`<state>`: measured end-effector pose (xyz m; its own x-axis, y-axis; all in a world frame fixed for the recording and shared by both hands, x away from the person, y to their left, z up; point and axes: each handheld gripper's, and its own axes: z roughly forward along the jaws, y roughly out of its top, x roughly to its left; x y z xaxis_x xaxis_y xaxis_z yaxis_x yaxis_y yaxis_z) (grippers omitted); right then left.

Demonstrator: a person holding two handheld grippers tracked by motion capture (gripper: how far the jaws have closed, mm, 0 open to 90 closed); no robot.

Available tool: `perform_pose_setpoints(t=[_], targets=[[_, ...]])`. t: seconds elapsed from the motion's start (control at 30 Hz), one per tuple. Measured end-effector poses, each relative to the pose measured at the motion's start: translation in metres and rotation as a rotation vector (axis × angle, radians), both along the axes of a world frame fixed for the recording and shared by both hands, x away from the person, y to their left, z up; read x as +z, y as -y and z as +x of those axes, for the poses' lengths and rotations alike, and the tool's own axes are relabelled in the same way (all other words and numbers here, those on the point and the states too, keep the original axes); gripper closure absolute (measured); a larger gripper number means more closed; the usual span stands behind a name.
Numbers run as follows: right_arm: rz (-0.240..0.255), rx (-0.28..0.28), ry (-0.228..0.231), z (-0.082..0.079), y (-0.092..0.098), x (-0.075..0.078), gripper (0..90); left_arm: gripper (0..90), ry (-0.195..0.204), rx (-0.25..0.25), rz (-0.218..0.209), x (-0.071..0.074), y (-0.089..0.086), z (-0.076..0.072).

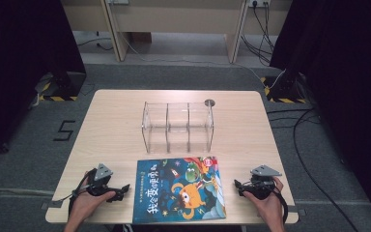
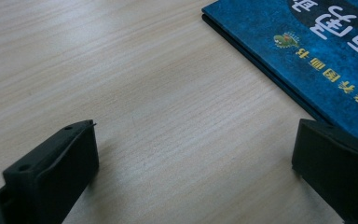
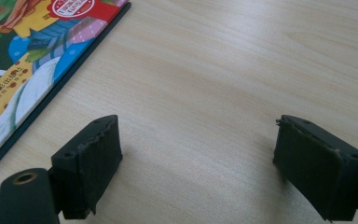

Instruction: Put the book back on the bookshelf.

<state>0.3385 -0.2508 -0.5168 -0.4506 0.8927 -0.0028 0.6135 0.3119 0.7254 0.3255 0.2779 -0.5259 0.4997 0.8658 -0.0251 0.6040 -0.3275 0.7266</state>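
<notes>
A children's picture book with a dark blue cover lies flat at the front middle of the wooden table. Behind it stands a clear acrylic rack with three upright slots, nothing in them. My left gripper rests on the table left of the book, jaws open and pointing toward it. In the left gripper view the left gripper has bare wood between its jaws, with the book's edge just beyond. My right gripper rests right of the book, open. The right gripper frames bare wood, the book to its left.
A small round metal disc sits in the tabletop behind the rack's right end. Black curtains hang at both sides, with cables on the grey floor to the right. A pale desk frame stands beyond the table.
</notes>
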Motion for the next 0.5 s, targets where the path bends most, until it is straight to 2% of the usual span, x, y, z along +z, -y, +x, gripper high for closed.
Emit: perform_pose_setpoints(t=[0.07,0.17,0.2,0.27,0.3,0.4,0.47,0.5], targets=[[0.002,-0.002,-0.002,0.000,0.000,0.000,15.3,0.0,-0.013,0.006,0.002,0.001,0.001,-0.001],[0.001,0.005,0.000,0.000,0.001,0.000,15.3,1.2,-0.044,-0.012,0.013,0.005,0.004,-0.004],[0.005,0.004,-0.001,0.000,0.001,0.000,15.4,4.4,-0.050,-0.015,0.004,0.007,0.004,-0.005],[0.005,0.004,-0.001,0.000,0.001,0.000,15.3,10.6,-0.062,-0.007,-0.048,0.009,0.005,-0.007],[0.005,0.004,-0.001,0.000,0.001,0.000,15.3,15.3,-0.061,-0.005,-0.059,0.010,0.005,-0.008],[0.005,0.005,-0.001,0.000,0.001,0.000,15.3,15.9,-0.077,-0.006,-0.061,0.012,0.009,-0.010],[0.003,0.007,0.000,0.000,0.001,0.000,15.3,19.9,-0.086,-0.008,-0.079,0.013,0.012,-0.011],[0.003,0.008,0.000,0.000,0.001,0.000,15.3,21.9,-0.113,-0.024,-0.122,0.014,0.014,-0.013]])
